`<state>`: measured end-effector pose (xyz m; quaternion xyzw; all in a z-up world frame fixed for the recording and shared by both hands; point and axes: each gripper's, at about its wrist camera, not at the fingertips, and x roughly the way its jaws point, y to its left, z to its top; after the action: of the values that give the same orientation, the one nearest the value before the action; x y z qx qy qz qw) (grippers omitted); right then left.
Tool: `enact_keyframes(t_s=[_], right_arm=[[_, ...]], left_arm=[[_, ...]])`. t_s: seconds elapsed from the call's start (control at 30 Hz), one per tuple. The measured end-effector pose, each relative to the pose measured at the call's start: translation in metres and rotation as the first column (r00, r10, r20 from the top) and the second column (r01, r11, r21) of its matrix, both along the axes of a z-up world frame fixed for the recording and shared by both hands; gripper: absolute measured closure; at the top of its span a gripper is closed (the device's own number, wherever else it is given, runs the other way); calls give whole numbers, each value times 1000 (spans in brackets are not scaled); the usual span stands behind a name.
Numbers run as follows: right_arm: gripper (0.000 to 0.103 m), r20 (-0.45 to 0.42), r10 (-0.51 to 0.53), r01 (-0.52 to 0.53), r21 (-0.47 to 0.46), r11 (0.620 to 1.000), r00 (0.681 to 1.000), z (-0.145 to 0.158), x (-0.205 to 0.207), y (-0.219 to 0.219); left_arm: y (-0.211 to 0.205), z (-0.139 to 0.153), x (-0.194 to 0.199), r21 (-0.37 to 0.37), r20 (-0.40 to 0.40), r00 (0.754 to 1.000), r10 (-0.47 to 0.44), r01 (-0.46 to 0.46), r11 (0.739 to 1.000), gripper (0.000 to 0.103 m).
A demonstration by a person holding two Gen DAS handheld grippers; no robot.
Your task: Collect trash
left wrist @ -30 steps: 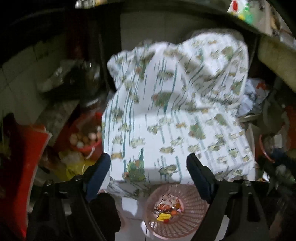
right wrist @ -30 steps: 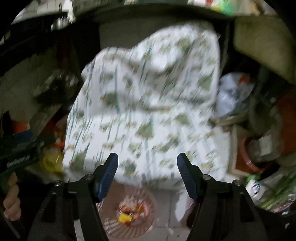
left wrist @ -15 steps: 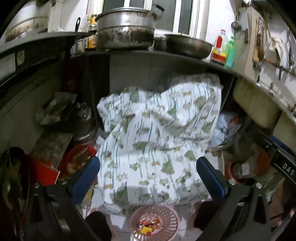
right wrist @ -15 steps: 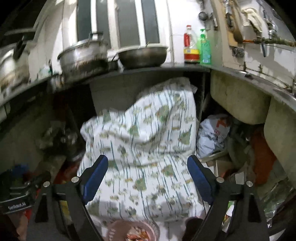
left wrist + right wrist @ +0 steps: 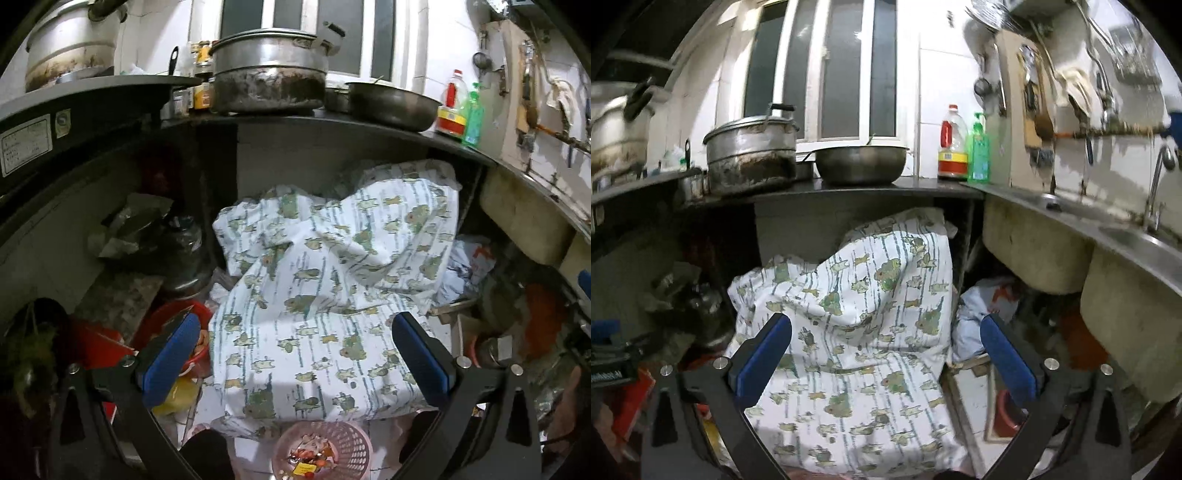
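Two pairs of tongs hang wide open and empty over the same cluttered corner, and what matters is how far below them the trash sits. From the left wrist view, the left gripper has its blue pads spread well apart with nothing between them; the pink basket holding bright scraps of trash lies on the floor at the very near edge, straight below and slightly right of the midpoint, so any reach has to go steeply down. The basket is round, so no long axis guides the grip. Just behind it rises a bundle under a patterned cloth, filling the space beneath the dark counter; a red bowl sits to the left. From the right wrist view, the right gripper, whose jaws have just been opening, also holds nothing, and the basket is essentially out of sight below the frame, so the left hand seems better placed. Here the patterned cloth fills the middle, a big pot and a metal bowl stand on the counter, and the sink runs along the right.
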<state>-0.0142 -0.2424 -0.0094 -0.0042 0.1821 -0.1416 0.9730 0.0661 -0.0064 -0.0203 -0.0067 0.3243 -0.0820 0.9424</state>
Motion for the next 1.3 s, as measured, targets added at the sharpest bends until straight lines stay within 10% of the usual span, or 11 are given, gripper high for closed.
enact_keyframes(t_s=[1.3], right_arm=[[0,-32,28,-29,-43,999,999,-14,2,22]], left_arm=[[19,2,-4,48,50,999,20,-23,999,0]])
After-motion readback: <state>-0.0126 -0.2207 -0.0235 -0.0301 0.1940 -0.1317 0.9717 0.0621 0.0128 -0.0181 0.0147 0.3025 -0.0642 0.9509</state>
